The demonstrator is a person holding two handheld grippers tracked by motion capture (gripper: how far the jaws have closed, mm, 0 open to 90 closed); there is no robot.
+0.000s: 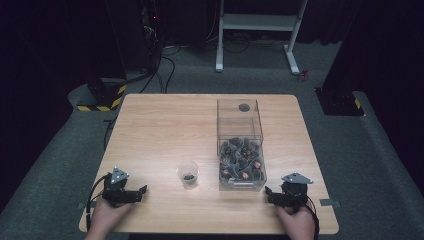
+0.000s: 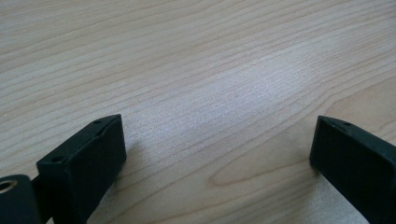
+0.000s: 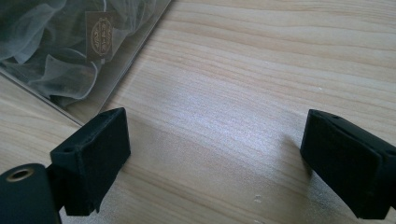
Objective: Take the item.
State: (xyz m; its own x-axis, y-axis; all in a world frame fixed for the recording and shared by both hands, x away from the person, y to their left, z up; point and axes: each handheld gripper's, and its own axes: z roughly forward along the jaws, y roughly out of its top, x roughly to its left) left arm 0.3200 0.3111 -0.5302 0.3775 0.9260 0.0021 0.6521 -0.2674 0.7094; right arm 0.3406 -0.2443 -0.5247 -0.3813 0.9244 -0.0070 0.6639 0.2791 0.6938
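Note:
A clear plastic box (image 1: 240, 145) stands right of the table's middle, its near half packed with several dark mesh pouches (image 1: 241, 159). A small clear cup (image 1: 188, 173) with something dark at its bottom sits left of the box. My left gripper (image 1: 141, 192) rests on the table near the front left, open, with bare wood between its jaws (image 2: 219, 144). My right gripper (image 1: 268, 194) rests near the front right, just below the box's near corner, open and empty. In the right gripper view the box (image 3: 135, 51) wall and a grey pouch (image 3: 51, 56) with a brown label lie at upper left.
The wooden table (image 1: 165, 130) is bare at its left and far parts. Beyond it stand a white desk frame (image 1: 257, 30), cables on the floor and a yellow-black striped base (image 1: 102, 100). A dark round spot (image 1: 244, 107) shows in the box's far end.

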